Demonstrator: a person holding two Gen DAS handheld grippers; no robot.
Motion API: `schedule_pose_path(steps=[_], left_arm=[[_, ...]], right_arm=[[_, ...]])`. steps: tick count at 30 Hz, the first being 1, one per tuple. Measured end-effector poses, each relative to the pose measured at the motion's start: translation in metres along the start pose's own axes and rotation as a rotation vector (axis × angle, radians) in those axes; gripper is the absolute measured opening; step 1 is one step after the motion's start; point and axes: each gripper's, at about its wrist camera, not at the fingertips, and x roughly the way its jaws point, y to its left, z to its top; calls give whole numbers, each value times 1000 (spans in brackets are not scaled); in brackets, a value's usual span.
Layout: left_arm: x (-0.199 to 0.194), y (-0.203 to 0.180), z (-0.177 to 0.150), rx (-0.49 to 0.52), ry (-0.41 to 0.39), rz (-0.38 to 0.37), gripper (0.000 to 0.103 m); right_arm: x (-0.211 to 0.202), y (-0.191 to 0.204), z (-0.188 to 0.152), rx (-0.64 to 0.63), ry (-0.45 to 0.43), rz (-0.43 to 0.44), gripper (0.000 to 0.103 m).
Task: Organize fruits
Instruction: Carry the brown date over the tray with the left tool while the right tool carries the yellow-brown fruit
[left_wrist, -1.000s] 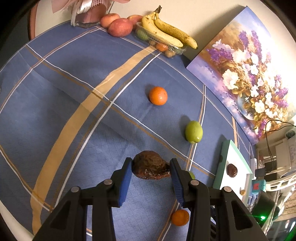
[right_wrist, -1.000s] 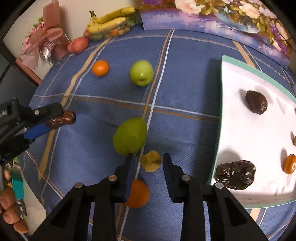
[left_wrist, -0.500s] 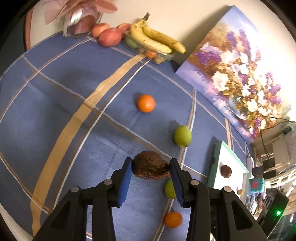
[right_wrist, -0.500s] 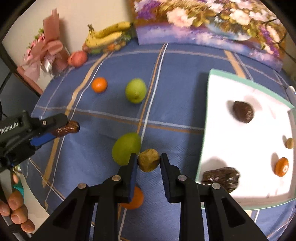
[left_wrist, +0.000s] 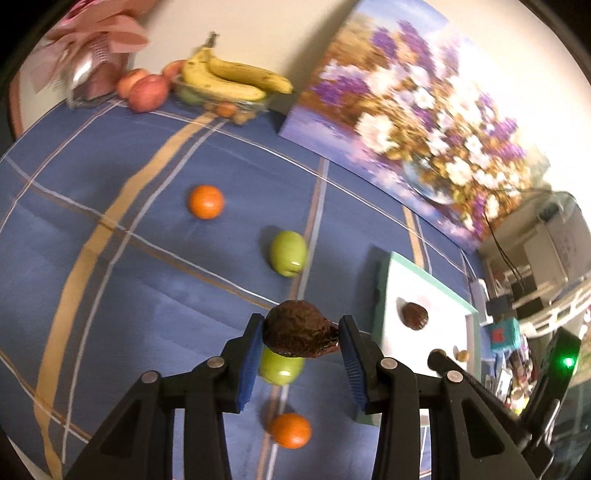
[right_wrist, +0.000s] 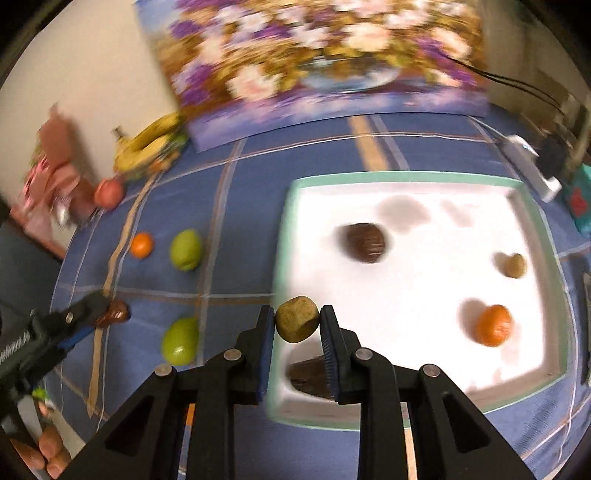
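Observation:
My left gripper (left_wrist: 301, 338) is shut on a dark brown wrinkled fruit (left_wrist: 297, 330), held above the blue cloth, left of the white tray (left_wrist: 391, 273). My right gripper (right_wrist: 297, 325) is shut on a small tan-green round fruit (right_wrist: 297, 323), hanging over the left rim of the same tray (right_wrist: 286, 229). In the tray lie a brown round fruit (right_wrist: 364, 242), a small tan fruit (right_wrist: 513, 265), an orange (right_wrist: 493, 325) and a dark wrinkled fruit (right_wrist: 306, 376). Loose on the cloth are two green fruits (left_wrist: 288, 253) (left_wrist: 280, 367) and two oranges (left_wrist: 205, 201) (left_wrist: 290, 430).
Bananas (left_wrist: 229, 79) in a clear container and red apples (left_wrist: 147, 92) sit at the far edge beside a pink wrapped bouquet (left_wrist: 96, 48). A flower painting (left_wrist: 406, 92) leans on the wall behind the tray. Cables and clutter crowd the right side.
Both grippers rose and swung toward the tray. The right gripper closed on the small tan-green fruit and lifted it off the cloth to the tray's rim. The left kept hold of its brown fruit.

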Motion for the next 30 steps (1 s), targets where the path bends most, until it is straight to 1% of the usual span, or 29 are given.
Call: schedule_pose_path(steps=[4, 8, 11, 14, 19, 25, 30], left_arm=[[11, -28, -8, 65, 31, -39, 43], [23, -59, -13, 147, 53, -46, 43], [34, -82, -15, 206, 63, -59, 43], [46, -103, -18, 264, 68, -67, 43], [70, -130, -28, 347, 87, -70, 43], [91, -142, -34, 369, 113, -83, 43], [106, -149, -42, 407, 124, -65, 44]], right_arm=[[-7, -36, 6, 83, -22, -61, 26], [-14, -70, 11, 159, -44, -102, 26], [-14, -92, 15, 211, -49, -123, 26], [-14, -107, 18, 235, -59, -129, 26], [-7, -123, 21, 248, -65, -140, 26], [1, -133, 23, 262, -53, -140, 26], [6, -138, 23, 266, -42, -145, 26]])
